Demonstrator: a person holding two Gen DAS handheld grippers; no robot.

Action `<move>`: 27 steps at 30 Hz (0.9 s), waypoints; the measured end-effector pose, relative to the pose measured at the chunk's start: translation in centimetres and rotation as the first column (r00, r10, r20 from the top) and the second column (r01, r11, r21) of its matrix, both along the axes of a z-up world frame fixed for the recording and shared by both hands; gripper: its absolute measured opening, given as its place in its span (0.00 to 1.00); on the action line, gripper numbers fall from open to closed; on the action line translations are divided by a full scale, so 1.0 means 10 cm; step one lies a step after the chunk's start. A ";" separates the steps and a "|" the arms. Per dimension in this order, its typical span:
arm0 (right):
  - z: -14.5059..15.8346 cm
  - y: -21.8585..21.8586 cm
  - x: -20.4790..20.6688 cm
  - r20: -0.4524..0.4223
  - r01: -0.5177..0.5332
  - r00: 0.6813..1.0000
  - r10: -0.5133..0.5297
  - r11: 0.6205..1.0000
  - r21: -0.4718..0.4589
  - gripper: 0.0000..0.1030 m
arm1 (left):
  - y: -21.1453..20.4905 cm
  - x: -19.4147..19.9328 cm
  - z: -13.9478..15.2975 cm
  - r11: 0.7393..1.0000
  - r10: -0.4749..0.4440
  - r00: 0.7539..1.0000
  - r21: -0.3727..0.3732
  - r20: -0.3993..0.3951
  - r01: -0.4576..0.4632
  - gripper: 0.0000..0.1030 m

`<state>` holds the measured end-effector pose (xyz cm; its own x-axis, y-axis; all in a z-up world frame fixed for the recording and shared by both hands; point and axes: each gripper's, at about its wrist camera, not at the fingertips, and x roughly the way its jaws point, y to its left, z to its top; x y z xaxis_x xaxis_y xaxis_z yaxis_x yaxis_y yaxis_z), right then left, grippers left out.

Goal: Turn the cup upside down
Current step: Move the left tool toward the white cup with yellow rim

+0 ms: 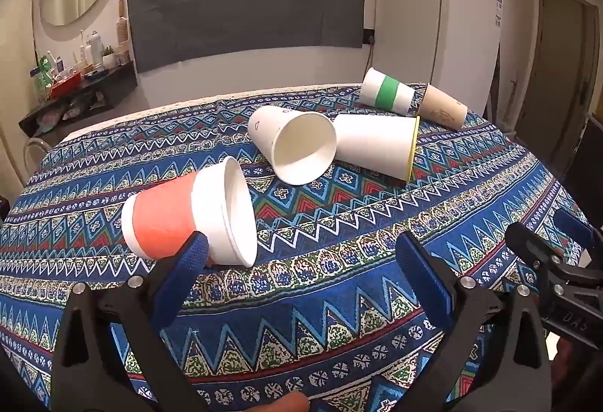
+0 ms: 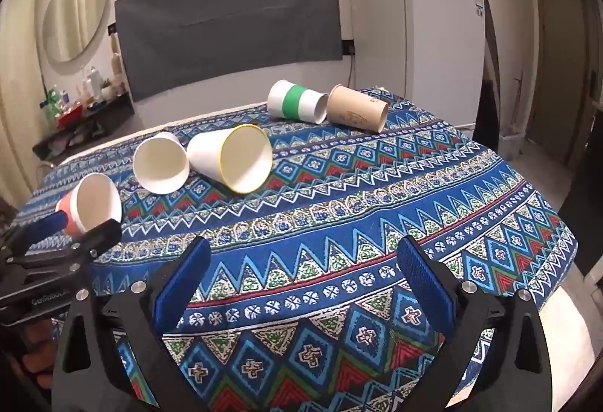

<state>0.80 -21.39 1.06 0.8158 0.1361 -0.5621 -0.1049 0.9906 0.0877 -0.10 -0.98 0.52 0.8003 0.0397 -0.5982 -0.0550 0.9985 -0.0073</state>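
Because all five cups lie tipped on the patterned tablecloth (image 1: 339,299), the left gripper (image 1: 301,261) sits at lower centre with jaws spread, one blue pad (image 1: 190,261) just beside the orange-banded cup (image 1: 188,212) at left, probably lining up a grasp. The right gripper (image 2: 301,269) hangs low with jaws apart, gripping nothing, well clear of the other cups at the upper middle.

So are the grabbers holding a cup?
No. Both are open. The left gripper is close to the red cup; the right gripper holds nothing.

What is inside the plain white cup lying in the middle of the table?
The plain white cup shows bare white walls and nothing inside, as far as visible. Its deepest part is shaded in both views, so the bottom is unclear.
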 end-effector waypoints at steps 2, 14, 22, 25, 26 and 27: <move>0.01 -0.01 0.00 0.005 0.008 1.000 -0.008 1.000 -0.001 0.92 | 0.00 0.00 0.00 1.000 -0.002 1.000 -0.004 -0.002 0.002 0.94; 0.03 -0.03 0.00 0.012 0.016 1.000 -0.016 1.000 -0.017 0.92 | -0.03 0.05 0.04 1.000 0.001 1.000 0.008 0.001 -0.001 0.94; 0.04 -0.06 0.01 0.014 0.028 1.000 -0.028 0.999 -0.019 0.92 | -0.05 0.07 0.05 1.000 0.006 1.000 0.012 -0.003 -0.006 0.94; 0.04 -0.07 0.01 0.016 0.032 0.999 -0.032 0.999 -0.025 0.92 | -0.05 0.08 0.04 1.000 0.005 1.000 0.013 -0.004 -0.005 0.94; 0.04 -0.07 0.01 0.016 0.032 0.999 -0.031 0.999 -0.029 0.92 | -0.06 0.07 0.04 1.000 0.004 1.000 0.016 -0.006 -0.004 0.94; 0.04 -0.07 0.01 0.017 0.033 0.999 -0.032 0.999 -0.031 0.92 | -0.06 0.07 0.04 1.000 0.005 1.000 0.016 -0.006 -0.005 0.94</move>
